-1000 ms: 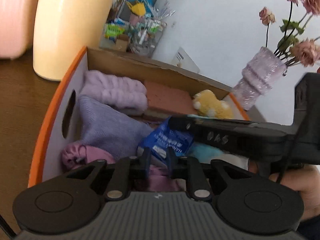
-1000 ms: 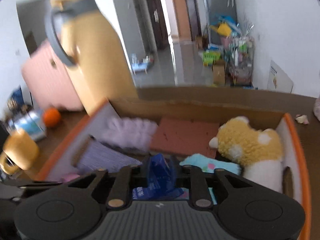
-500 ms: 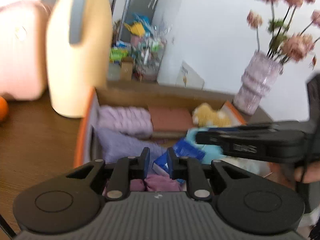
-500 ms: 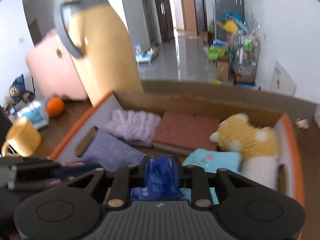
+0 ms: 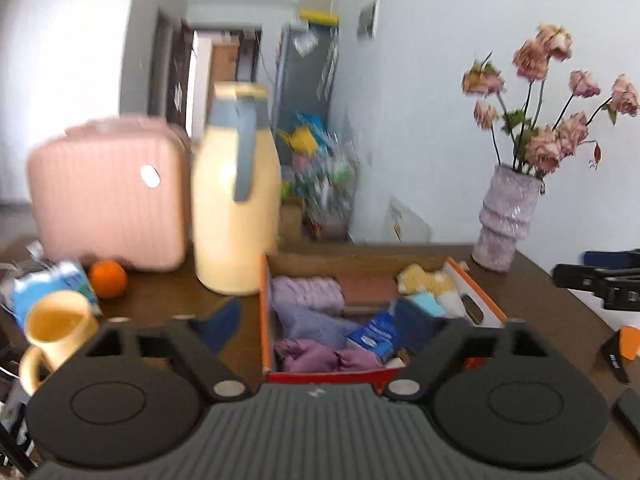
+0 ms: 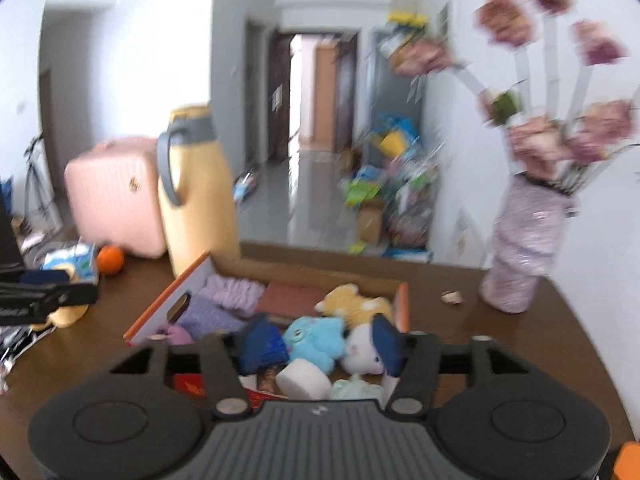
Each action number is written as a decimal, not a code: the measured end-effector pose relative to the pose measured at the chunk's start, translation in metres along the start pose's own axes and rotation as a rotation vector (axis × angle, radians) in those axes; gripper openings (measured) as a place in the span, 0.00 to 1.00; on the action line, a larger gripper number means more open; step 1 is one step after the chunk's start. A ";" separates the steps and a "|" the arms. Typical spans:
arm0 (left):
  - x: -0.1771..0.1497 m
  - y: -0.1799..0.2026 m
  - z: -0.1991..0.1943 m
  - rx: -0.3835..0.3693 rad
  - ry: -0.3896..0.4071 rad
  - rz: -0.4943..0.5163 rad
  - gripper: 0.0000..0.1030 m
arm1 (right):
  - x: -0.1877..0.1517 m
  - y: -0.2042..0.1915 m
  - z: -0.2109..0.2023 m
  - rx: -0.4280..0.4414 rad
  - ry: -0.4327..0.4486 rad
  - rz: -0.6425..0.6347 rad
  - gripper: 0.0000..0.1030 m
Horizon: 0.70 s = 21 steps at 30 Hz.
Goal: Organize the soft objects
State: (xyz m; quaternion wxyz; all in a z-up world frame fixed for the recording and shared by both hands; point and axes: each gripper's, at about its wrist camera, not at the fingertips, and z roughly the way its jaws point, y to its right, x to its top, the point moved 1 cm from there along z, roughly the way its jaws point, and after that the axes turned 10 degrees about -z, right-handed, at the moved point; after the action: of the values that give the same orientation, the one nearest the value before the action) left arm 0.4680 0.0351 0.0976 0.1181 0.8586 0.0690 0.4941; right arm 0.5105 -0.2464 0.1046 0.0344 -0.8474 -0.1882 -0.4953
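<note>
An orange-edged cardboard box [image 5: 262, 304] [image 6: 160, 312] on the brown table holds soft things: a fluffy purple cloth [image 5: 308, 294], a lavender towel [image 5: 316, 324], a mauve cloth [image 5: 320, 358], a brick-red pad [image 5: 368, 290], a yellow plush [image 6: 352, 304], a blue plush [image 6: 316, 340], a white plush [image 6: 360, 350] and a blue packet [image 5: 372, 336]. My left gripper [image 5: 316, 326] hangs above the box's near end; its jaws are opening and hold nothing. My right gripper [image 6: 322, 344] is above the near right part; its jaws are also opening and hold nothing.
A tall yellow jug [image 5: 236, 216] and a pink case [image 5: 108, 196] stand left of the box, with an orange [image 5: 107, 279], a blue carton [image 5: 52, 284] and a yellow mug [image 5: 60, 332]. A vase [image 6: 524, 248] of flowers stands at the right.
Both grippers have pulled back and up from the box and spread their fingers. The blue packet they gripped now lies loose in the box.
</note>
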 end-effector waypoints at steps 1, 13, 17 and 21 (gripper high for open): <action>-0.005 0.000 -0.006 0.003 0.022 0.002 0.94 | -0.008 -0.002 -0.011 -0.032 0.052 -0.003 0.84; -0.044 0.016 -0.078 0.019 0.241 0.020 0.98 | -0.064 -0.022 -0.067 -0.140 0.228 0.080 0.91; -0.054 0.015 -0.098 0.024 0.265 0.015 1.00 | -0.075 -0.033 -0.093 -0.144 0.246 0.068 0.91; -0.075 0.013 -0.130 0.048 0.308 0.014 1.00 | -0.097 -0.048 -0.129 -0.137 0.261 0.057 0.93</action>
State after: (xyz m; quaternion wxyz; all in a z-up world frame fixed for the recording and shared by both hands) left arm 0.3179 0.0220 0.1019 0.0820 0.7756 0.0919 0.6191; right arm 0.3444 -0.2614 0.0811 0.0145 -0.7810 -0.1238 -0.6120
